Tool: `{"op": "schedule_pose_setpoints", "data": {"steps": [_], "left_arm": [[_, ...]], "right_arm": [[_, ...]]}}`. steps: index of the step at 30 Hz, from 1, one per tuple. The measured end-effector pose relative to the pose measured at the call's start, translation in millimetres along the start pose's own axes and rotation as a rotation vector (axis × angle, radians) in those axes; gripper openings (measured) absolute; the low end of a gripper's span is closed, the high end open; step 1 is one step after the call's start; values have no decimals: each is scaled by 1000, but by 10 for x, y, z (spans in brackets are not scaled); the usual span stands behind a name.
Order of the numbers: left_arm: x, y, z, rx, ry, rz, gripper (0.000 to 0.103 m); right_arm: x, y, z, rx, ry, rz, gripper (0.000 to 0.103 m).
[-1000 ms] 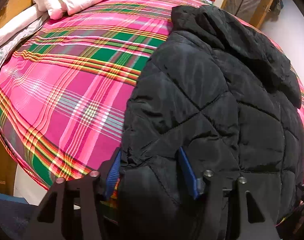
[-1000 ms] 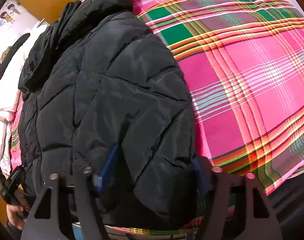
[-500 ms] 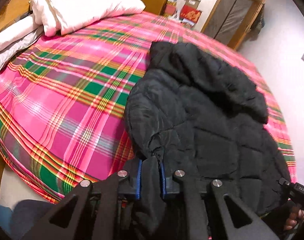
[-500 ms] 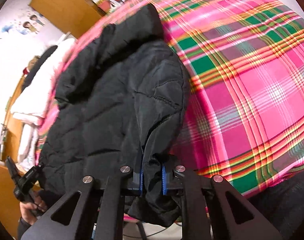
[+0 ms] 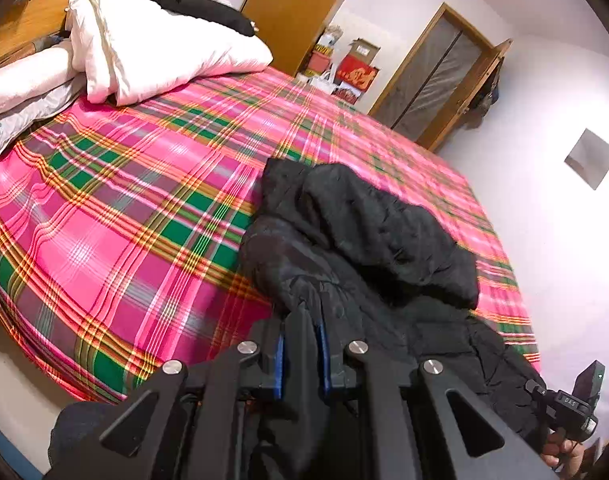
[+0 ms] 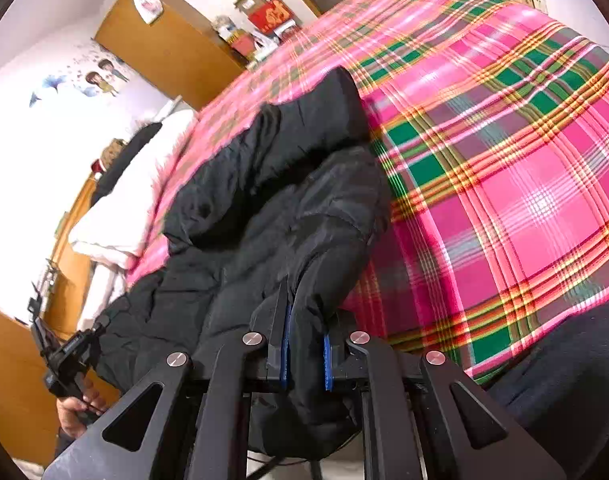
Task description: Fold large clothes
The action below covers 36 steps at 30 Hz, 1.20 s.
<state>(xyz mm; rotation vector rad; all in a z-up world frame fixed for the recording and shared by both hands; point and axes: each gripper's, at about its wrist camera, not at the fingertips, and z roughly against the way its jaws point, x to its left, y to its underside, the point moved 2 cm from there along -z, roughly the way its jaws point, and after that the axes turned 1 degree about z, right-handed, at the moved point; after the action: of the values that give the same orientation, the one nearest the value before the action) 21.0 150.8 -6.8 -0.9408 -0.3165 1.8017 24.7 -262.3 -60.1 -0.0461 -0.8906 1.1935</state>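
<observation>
A black quilted hooded jacket (image 5: 368,240) lies on a pink and green plaid bed (image 5: 124,208), its hood pointing away from me. My left gripper (image 5: 301,334) is shut on the jacket's near left hem corner, lifted off the bed. My right gripper (image 6: 306,330) is shut on the jacket's (image 6: 272,208) near right hem corner, also lifted above the plaid bed (image 6: 504,160). The other gripper shows at the edge of each view.
A white duvet (image 5: 152,52) and pillows (image 5: 20,88) are piled at the head of the bed. A wooden wardrobe (image 5: 292,8), boxes (image 5: 356,72) and a door (image 5: 436,80) stand beyond the bed. The bed's near edge drops to the floor (image 5: 16,380).
Both grippers went from open around the hem to shut on it. They have since lifted the hem and pulled back, so the jacket bunches and more of the room shows.
</observation>
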Motion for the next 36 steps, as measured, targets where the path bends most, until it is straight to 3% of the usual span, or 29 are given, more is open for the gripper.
{"op": "schedule_pose_setpoints", "data": {"steps": [13, 24, 36], "left_arm": [[-89, -481, 128, -68, 88, 56, 13], [-192, -1100, -342, -97, 94, 76, 13], [-252, -1633, -1031, -64, 66, 103, 13]], "right_arm": [[152, -536, 160, -99, -109, -35, 12], [282, -1263, -168, -135, -118, -43, 12], [360, -1988, -743, -88, -62, -57, 12]]}}
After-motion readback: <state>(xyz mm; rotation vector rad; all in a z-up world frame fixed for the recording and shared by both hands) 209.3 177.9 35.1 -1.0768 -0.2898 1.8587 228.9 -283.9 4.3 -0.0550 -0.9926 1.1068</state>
